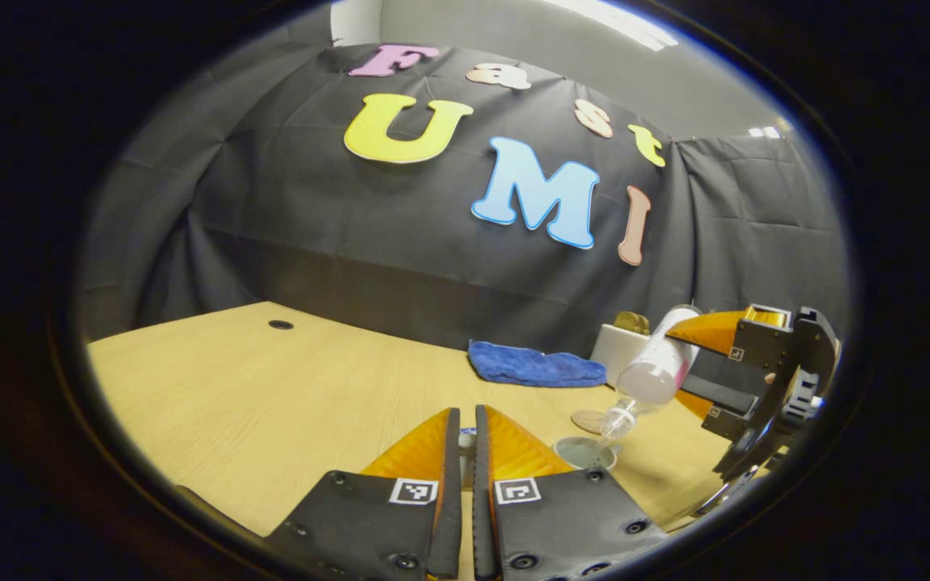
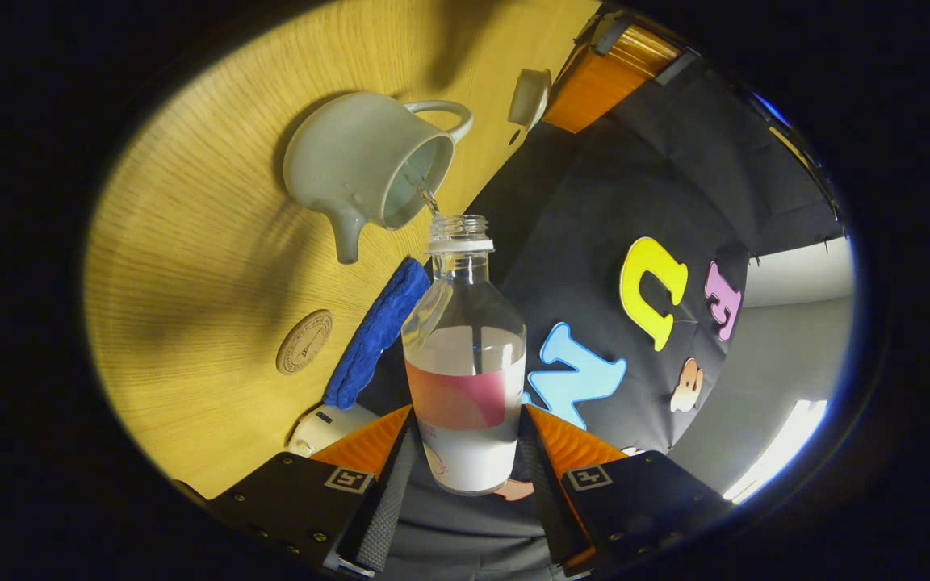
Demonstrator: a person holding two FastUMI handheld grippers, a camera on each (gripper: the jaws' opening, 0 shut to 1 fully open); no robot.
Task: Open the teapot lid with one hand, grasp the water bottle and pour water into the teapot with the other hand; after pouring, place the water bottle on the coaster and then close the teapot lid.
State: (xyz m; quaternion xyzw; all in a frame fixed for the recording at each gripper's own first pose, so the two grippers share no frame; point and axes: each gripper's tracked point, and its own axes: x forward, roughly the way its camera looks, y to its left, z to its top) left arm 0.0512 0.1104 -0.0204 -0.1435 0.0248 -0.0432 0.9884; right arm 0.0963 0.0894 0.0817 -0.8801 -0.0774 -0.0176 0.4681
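Bottle first: clear plastic water bottle with pink-and-white label [image 2: 465,363], cap off, is tipped mouth-down twd the pale grey-green ceramic teapot [image 2: 360,173], and a thin stream runs from its neck into the open top. Bottle sits between the right gripper [image 2: 465,460] fingers, both pressing on the labelled body, so it's clamped firmly w/ the neck pointing away along the fingers. In the left gripper view the same bottle [image 1: 651,375] hangs slanted just above the pot's rim [image 1: 586,453], off to that view's lower right.

Doing the pour well, my read: keep bottle mouth over the middle of the opening, not the rim near the handle; hold the tilt steady and gentle so the stream stays thin and doesn't splash onto the light wooden tabletop [image 2: 190,266]. Plenty of water left in the bottle, so stop by judging pot level, then bring it upright before moving off.

Small pale round teapot lid [image 2: 529,95] is held off to the side, near the handle side of the pot, at the tips of the left gripper [image 1: 467,440], whose fingers stand nearly together; the lid is barely seen betw. them in its own view.

Round cork-brown coaster [image 2: 304,341] lies on the table near the spout side, well clear of the pot; folded blue cloth [image 2: 372,335] just beside it.
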